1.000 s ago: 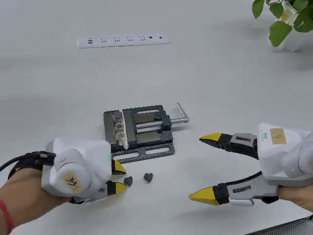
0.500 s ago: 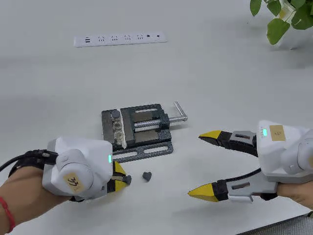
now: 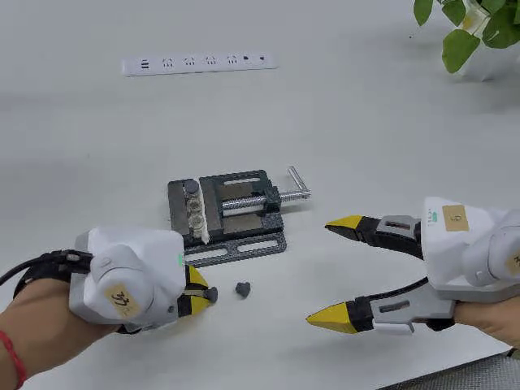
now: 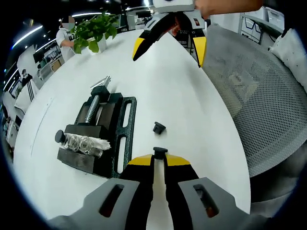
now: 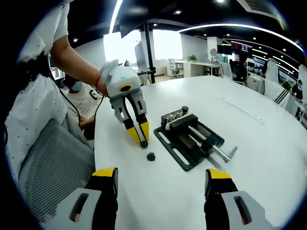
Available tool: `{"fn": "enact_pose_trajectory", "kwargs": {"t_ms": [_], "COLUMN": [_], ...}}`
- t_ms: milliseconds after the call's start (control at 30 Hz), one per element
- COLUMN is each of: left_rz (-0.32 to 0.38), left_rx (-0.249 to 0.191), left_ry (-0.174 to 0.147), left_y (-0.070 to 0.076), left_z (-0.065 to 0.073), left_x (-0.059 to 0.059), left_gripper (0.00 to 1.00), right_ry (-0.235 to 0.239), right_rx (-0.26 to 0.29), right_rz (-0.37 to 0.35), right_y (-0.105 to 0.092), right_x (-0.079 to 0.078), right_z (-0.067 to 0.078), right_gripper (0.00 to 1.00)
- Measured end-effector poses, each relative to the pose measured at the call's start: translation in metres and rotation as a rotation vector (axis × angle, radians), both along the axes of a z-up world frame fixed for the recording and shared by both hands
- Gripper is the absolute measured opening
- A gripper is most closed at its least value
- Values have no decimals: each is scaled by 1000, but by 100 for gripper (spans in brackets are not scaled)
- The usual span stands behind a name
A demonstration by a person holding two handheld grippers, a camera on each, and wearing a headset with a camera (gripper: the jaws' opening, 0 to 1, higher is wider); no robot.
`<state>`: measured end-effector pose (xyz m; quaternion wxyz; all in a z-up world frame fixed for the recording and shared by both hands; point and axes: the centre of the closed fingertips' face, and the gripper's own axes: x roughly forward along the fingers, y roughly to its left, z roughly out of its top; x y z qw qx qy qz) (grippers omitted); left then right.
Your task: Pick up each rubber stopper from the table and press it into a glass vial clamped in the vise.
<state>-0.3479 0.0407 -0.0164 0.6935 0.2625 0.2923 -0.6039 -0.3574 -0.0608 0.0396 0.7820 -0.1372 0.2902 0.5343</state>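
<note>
My left gripper [image 3: 203,296] [image 4: 160,158] is low at the table's front left, shut on a small dark rubber stopper [image 3: 212,293] [image 4: 160,152] held at its yellow tips. A second stopper [image 3: 242,288] [image 4: 159,127] [image 5: 151,156] lies loose on the table just beyond. The black vise [image 3: 244,218] [image 4: 115,139] [image 5: 192,139] clamps a row of glass vials [image 3: 196,214] [image 4: 82,143]; the end vial carries a dark stopper [image 3: 191,187] [image 4: 59,136] [image 5: 184,109]. My right gripper [image 3: 336,270] [image 5: 161,176] hovers open to the right of the vise, with nothing between its jaws.
A white power strip [image 3: 199,62] lies at the far side of the table. A potted plant [image 3: 467,28] stands at the back right corner. The table's near edge runs close under the right gripper. Bare white tabletop surrounds the vise.
The left gripper's jaws have come together on the nearer stopper. The right gripper has shifted slightly left and stays open. The loose stopper and the vise have not moved.
</note>
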Motion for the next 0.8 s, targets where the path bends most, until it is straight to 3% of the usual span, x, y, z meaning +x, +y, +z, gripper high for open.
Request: {"fn": "enact_pose_trajectory", "kwargs": {"t_ms": [200,300,433,500,567,800], "left_rz": [120,159,202,223,235,266], "left_rx": [-122,-175,-228,-259,-277,-354], "left_ry": [59,74,89,100,104,116], "left_y": [-8,-15,-15,-16,-17,-22], "left_z": [27,46,59,67,75,99], "left_x": [5,2,3,2,0,-5], "left_gripper": [4,4,4,4,4,4], "right_ry": [7,5,22,11,41,53], "right_rx": [21,32,43,50,46,39], "right_rz": [1,7,13,32,56,184], "right_y": [9,15,23,30,37,62], "right_x": [5,10,15,17,15,3], "right_z": [14,25,40,48,54,71], "right_gripper": [69,64,57,54,50,36]}}
